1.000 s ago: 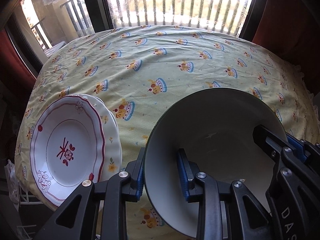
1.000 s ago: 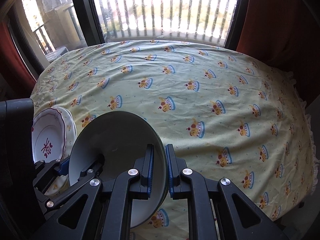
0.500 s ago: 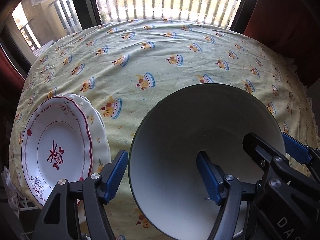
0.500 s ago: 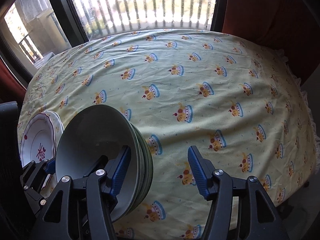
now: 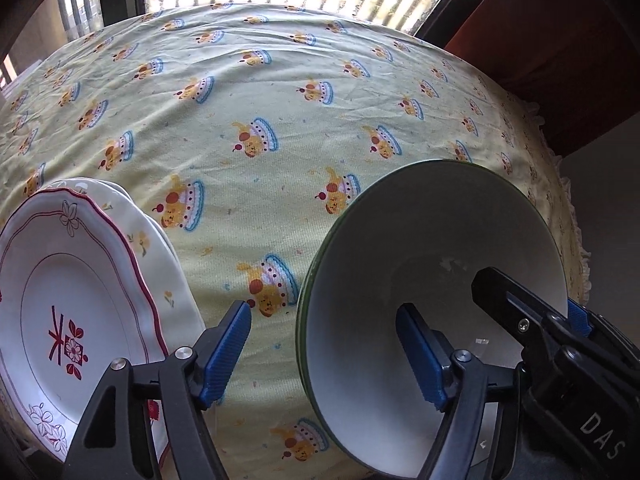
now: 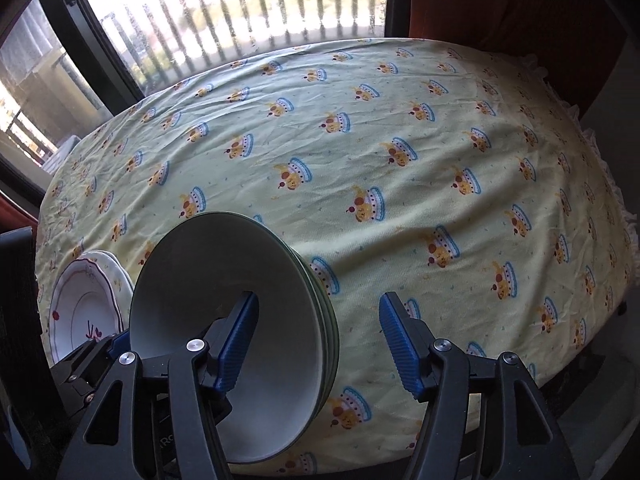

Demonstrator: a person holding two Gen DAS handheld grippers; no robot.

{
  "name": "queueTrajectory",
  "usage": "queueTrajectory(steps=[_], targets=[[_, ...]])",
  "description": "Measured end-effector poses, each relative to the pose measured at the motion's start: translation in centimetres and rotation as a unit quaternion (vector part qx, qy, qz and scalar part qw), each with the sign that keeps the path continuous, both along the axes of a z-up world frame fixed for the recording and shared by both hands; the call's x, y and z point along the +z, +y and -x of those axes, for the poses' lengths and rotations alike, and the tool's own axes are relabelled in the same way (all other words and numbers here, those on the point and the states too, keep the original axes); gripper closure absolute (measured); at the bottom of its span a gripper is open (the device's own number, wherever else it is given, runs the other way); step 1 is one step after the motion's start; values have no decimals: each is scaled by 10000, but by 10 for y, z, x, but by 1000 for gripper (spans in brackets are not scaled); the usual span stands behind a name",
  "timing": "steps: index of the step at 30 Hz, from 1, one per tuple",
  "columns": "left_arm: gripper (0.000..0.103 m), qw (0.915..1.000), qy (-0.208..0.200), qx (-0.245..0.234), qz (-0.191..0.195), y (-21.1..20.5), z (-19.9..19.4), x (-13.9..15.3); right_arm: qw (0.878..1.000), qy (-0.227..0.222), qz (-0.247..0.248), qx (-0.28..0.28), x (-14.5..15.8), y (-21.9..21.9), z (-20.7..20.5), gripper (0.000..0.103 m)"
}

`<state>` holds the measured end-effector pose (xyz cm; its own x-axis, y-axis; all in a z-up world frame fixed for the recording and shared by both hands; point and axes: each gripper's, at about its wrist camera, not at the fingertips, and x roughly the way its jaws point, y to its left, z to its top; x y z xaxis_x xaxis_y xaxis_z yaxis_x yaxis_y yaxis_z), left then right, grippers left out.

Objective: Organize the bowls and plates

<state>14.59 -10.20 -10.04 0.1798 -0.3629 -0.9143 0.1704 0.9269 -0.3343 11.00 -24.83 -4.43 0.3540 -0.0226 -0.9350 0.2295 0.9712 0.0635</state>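
1. Left tongs [image 5: 324,354]: pads apart, not gripping. Near rim of bowl stack [image 5: 432,300] sits in the gap; right pad inside top bowl, left pad outside over cloth.
2. Right tongs [image 6: 320,344]: opening; far rim of bowl stack [image 6: 224,312] in gap, no pad pressing on it.
3. Bowls: green outside, white inside, nested, resting on surface [image 5: 280,120] w/ yellow printed cloth, near front edge.
4. Plates [image 5: 76,304]: stacked just left of bowls, red-trim plate on top, apart from bowls.
5. Window w/ railing behind surface.

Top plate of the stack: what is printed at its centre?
A red flower motif on the top plate, clearest in the left wrist view.
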Motion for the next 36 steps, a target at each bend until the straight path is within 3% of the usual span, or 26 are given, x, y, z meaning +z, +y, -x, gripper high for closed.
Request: queueTrajectory(steps=[3,10,12,13,20,28,32,36], targets=[[29,9993,112,-274,219,-2,-3,-5,9994,141,28,-317,-2,1,2,37],[30,9977,-37,-662,163,-8,-6,-5,9962,260,107,-830,-1,6,9,37],[35,9970,0,-750,191,-9,-5,-4,9954,316,75,-906,-3,5,9,37],[39,9966,89,-756,305,-8,-6,-4,9950,360,47,-934,-5,5,8,37],[38,9972,256,-533,457,-12,-9,-7,9967,311,-8,-753,-6,-1,3,37],[37,9993,298,-157,163,-18,-7,-5,9955,207,-829,-410,-24,-24,-4,37],[37,9996,268,43,-48,-22,-4,-3,9893,232,-1437,-69,-38,-34,-12,37],[37,9989,291,188,-304,-26,-3,0,9842,336,-1737,68,-45,-40,-15,38]])
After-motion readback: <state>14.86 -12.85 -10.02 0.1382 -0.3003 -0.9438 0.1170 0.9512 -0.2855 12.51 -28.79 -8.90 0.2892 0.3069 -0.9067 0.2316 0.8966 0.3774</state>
